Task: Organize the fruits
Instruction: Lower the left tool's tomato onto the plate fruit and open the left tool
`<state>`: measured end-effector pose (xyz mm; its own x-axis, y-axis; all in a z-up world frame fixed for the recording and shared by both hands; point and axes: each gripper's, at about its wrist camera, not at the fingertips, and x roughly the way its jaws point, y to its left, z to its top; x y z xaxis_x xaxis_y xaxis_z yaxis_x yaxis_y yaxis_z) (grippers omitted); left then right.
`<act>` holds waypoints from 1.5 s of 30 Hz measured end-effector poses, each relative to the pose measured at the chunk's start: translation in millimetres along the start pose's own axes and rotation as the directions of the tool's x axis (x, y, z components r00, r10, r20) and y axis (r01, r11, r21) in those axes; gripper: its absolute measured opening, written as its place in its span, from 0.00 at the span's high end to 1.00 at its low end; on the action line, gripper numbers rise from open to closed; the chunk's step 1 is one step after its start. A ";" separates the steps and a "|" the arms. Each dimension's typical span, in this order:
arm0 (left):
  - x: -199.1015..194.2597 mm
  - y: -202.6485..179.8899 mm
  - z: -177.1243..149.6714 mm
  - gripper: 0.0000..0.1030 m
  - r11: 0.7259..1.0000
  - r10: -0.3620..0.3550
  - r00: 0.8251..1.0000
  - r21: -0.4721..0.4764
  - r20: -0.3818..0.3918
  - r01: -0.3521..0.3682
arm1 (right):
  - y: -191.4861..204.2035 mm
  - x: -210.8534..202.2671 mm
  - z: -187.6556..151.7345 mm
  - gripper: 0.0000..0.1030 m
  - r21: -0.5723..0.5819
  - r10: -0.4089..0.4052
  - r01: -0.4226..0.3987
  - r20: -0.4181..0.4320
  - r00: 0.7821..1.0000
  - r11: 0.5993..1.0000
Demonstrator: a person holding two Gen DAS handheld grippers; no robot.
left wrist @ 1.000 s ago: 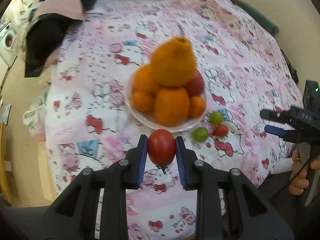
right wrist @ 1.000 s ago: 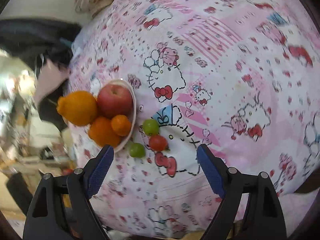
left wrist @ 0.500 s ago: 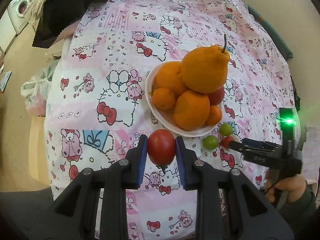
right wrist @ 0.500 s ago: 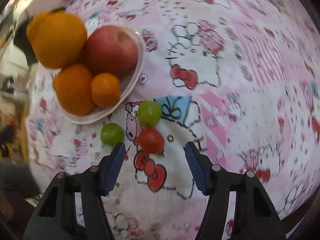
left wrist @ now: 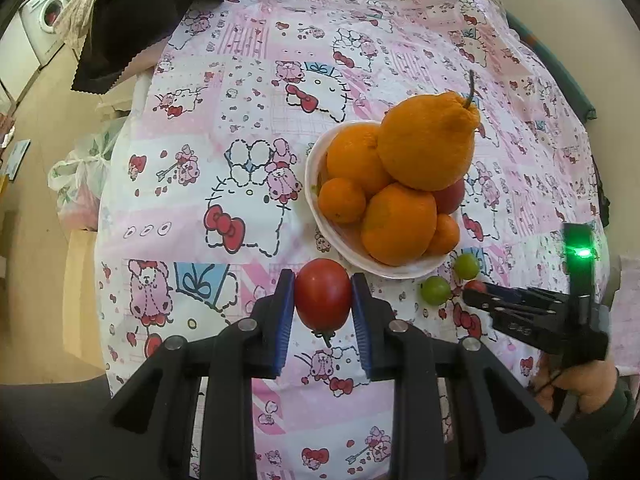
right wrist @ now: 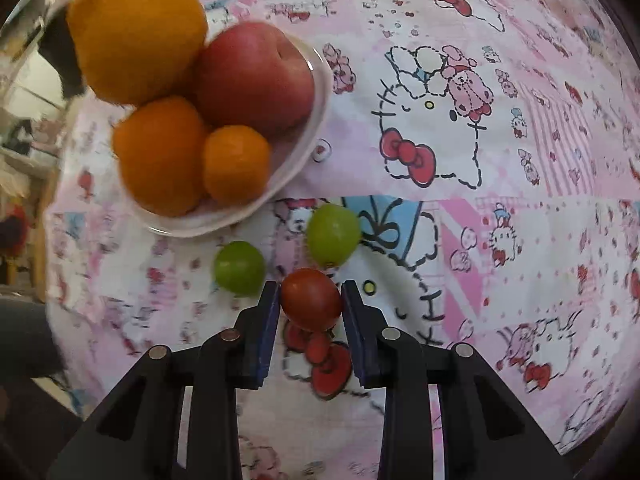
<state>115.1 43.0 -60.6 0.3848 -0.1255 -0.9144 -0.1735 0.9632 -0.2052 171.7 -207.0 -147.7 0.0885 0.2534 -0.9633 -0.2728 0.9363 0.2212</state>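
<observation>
Pink cartoon-print cloth (left wrist: 224, 152) with a fruit bowl (left wrist: 320, 216) at two o'clock. Left gripper (left wrist: 322, 300) clamps a large tomato (left wrist: 322, 294); right gripper (right wrist: 310, 300), just closing, clamps a small tomato (right wrist: 310, 298).

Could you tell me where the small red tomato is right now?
In the right wrist view, the small red tomato sits between the right claw's pads, just below two green fruits near the bowl.

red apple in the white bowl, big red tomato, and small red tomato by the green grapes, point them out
red apple (right wrist: 252, 80), right wrist view, its front face
big red tomato (left wrist: 322, 294), left wrist view, its middle
small red tomato (right wrist: 311, 299), right wrist view, its middle
</observation>
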 end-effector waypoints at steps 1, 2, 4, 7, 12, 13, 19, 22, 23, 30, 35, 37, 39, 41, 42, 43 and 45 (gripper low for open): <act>0.8 0.7 -0.1 0.77 1.000 0.001 1.000 -0.002 -0.002 -0.001 | -1.8 -3.5 -1.0 0.68 0.005 0.010 -0.010 0.005 1.000 1.000; 1.5 1.1 -0.2 0.77 1.000 0.001 1.000 -0.004 -0.004 -0.001 | -3.0 -7.4 -1.8 0.68 0.015 0.029 -0.029 0.014 0.999 0.999; 2.3 1.2 -0.5 0.77 1.000 0.006 1.000 -0.003 0.000 -0.006 | -5.3 -15.7 -3.2 0.68 0.036 0.073 -0.074 0.031 0.997 0.997; 1.8 0.1 0.3 0.77 1.000 -0.006 1.000 -0.002 0.017 0.006 | -1.3 -32.4 2.7 0.68 0.066 0.162 -0.168 0.087 0.983 0.984; 6.5 -12.1 12.7 0.77 0.998 -0.040 0.999 0.051 0.034 0.039 | 2.4 -63.6 11.0 0.68 0.067 0.243 -0.262 0.209 0.947 0.963; 7.3 -14.2 17.7 0.77 0.997 -0.041 0.998 0.065 0.047 0.038 | 5.3 -65.2 11.5 0.68 0.068 0.244 -0.264 0.218 0.945 0.962; 37.3 -25.5 40.4 0.77 0.989 -0.026 0.998 0.146 0.051 0.018 | 5.0 -64.0 15.0 0.68 0.092 0.250 -0.276 0.228 0.941 0.957; 54.2 -31.1 48.2 0.77 0.982 -0.037 0.998 0.186 0.045 0.027 | 2.6 -63.0 16.3 0.68 0.096 0.250 -0.277 0.230 0.941 0.956; 57.0 -33.2 49.9 0.77 0.979 -0.033 0.998 0.201 0.051 0.022 | 1.8 -63.1 17.5 0.68 0.097 0.250 -0.278 0.231 0.940 0.956; 78.1 -38.6 64.1 0.76 0.977 -0.083 0.996 0.199 0.016 0.078 | 2.3 -61.4 25.3 0.68 0.102 0.259 -0.288 0.232 0.938 0.952; 84.0 -35.6 64.4 0.76 0.978 -0.115 0.993 0.178 0.003 0.113 | 7.8 -59.0 30.3 0.68 0.090 0.265 -0.291 0.225 0.938 0.952; 84.6 -35.5 64.9 0.71 0.979 -0.110 0.994 0.176 0.005 0.107 | 11.6 -58.0 31.5 0.68 0.082 0.268 -0.291 0.221 0.938 0.953; 85.9 -33.1 66.1 0.62 0.983 -0.088 0.996 0.163 0.005 0.086 | 15.5 -57.3 32.2 0.68 0.070 0.269 -0.290 0.216 0.939 0.955; 87.1 -28.7 67.1 0.52 0.986 -0.084 0.996 0.144 -0.002 0.083 | 17.9 -57.1 31.9 0.68 0.064 0.268 -0.287 0.214 0.939 0.956; 87.6 -25.8 67.3 0.49 0.988 -0.080 0.997 0.131 -0.004 0.080 | 18.6 -57.1 31.8 0.68 0.062 0.268 -0.287 0.213 0.940 0.956; 87.5 -23.9 67.1 0.46 0.989 -0.084 0.996 0.125 -0.005 0.084 | 18.6 -57.0 31.5 0.68 0.062 0.268 -0.287 0.213 0.940 0.956; 86.1 -22.3 66.0 0.44 0.989 -0.090 0.996 0.121 -0.007 0.090 | 18.2 -57.6 31.3 0.68 0.062 0.263 -0.282 0.216 0.940 0.957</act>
<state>212.0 26.4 -111.8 0.3928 -0.2129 -0.8946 -0.0273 0.9697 -0.2428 191.6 -197.0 -83.4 0.2182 0.5368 -0.8150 -0.2268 0.8402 0.4926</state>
